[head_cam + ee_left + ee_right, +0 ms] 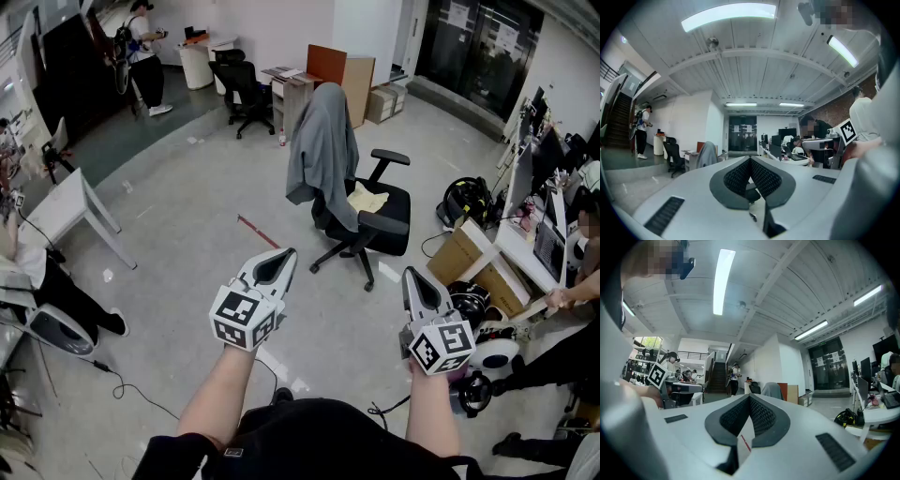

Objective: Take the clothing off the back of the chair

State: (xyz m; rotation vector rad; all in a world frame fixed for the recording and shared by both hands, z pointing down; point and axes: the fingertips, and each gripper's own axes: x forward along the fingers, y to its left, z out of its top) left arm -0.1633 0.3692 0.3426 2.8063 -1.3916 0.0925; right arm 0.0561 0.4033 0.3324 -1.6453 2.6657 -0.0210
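Observation:
A grey garment [323, 150] hangs over the back of a black office chair [370, 225] in the middle of the floor, ahead of both grippers. A pale yellow cloth [367, 199] lies on the seat. My left gripper [290, 253] is held level, shut and empty, well short of the chair. My right gripper [409, 274] is level too, shut with nothing in it, to the chair's near right. In the left gripper view the garment [707, 153] shows small and far off beyond the jaws [750, 159]. The right gripper view has the garment [772, 391] far off past its shut tips [749, 396].
A second black chair [242, 91] and a low cabinet [292, 94] stand behind. A white table [66, 211] is at the left, desks, boxes [473, 262] and a seated person's hand [561, 298] at the right. A person [142, 52] stands far back left. Cables [122, 384] trail on the floor.

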